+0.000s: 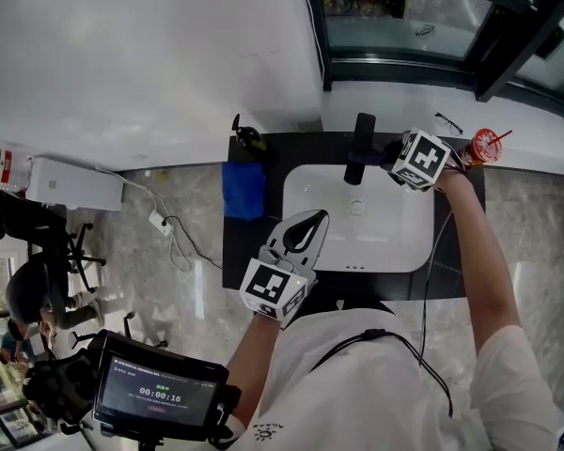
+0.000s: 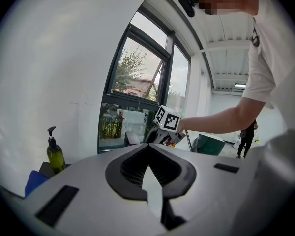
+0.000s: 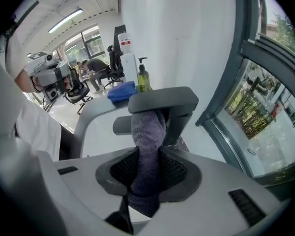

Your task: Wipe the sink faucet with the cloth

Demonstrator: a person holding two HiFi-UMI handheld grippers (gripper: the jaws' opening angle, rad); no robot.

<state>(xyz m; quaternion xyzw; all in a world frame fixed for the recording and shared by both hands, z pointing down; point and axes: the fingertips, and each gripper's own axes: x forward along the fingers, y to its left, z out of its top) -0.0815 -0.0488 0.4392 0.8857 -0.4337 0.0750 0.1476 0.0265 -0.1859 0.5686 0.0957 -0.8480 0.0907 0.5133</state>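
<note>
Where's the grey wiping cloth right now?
In the right gripper view, the grey cloth is clamped in the right tongs, its free end against the faucet at the back of the sink.

The sink faucet (image 1: 360,147) is dark and flat-topped, standing upright at the back rim of the white basin (image 1: 357,252). The cloth (image 3: 147,132), greyish-purple and bunched into a thick roll, is pinched in the right gripper (image 3: 148,166), its upper end against the faucet just under the flat top.
</note>
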